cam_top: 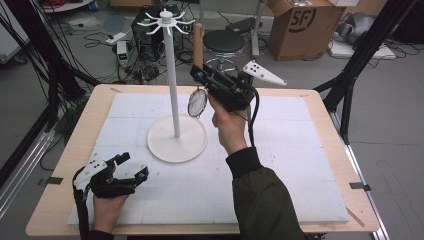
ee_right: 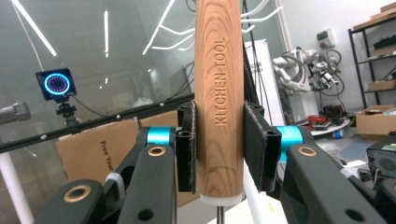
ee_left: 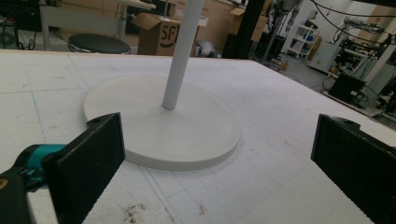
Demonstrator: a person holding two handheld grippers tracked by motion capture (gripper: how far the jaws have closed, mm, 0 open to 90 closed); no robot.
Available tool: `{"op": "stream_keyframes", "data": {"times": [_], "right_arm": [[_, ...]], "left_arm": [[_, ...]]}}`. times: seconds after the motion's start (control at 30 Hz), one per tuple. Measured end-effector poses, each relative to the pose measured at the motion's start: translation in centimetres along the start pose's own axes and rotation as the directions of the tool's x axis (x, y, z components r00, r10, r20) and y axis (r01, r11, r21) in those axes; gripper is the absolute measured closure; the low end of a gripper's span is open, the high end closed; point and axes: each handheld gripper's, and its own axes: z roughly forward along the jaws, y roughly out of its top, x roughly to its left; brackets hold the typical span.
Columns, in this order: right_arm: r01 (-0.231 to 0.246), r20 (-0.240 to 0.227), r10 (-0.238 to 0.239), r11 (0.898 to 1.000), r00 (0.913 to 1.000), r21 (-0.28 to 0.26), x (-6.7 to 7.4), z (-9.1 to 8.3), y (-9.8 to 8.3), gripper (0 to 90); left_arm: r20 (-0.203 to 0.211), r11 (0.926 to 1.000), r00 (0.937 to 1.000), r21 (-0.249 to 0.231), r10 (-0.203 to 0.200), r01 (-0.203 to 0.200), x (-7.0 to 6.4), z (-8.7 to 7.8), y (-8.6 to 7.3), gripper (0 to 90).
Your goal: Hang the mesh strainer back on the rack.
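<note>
handle (ee_right: 218,93): varnished wood, visible grain, stamped lettering, white cap at its end | strainer (cam_top: 197,103): fine metal mesh, thin wire rim | rack (cam_top: 175,90): matt white, smooth pole and base | right gripper (ee_right: 219,149): black matt body, ribbed pads, teal metallic collars | table (cam_top: 310,95): pale wood edge, white foam sheet, slightly rough

Right tool (cam_top: 200,75) raised, clamped; left tool (cam_top: 132,166) low, agape.
</note>
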Motion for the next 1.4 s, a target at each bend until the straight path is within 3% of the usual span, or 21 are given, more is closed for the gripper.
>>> {"op": "stream_keyframes", "data": {"times": [0.43,0.83,1.4], "right_arm": [[-0.002,-0.015,0.003,0.999,0.9999,0.041,0.0,1.3,-0.6,68.0],[-0.010,-0.015,0.011,0.999,0.9998,0.046,-0.5,2.2,-0.9,68.0],[-0.064,-0.032,0.066,0.996,0.9973,0.070,-1.1,2.8,-1.1,67.0]], "left_arm": [[-0.006,1.0000,1.0000,0.000,0.002,-0.002,-0.1,-0.4,-0.1,3.5],[-0.023,1.0000,0.9997,-0.006,-0.005,0.005,0.1,-1.1,-0.2,3.5],[-0.028,1.0000,0.9996,-0.007,-0.002,0.002,0.1,-1.4,-0.2,3.4]]}}
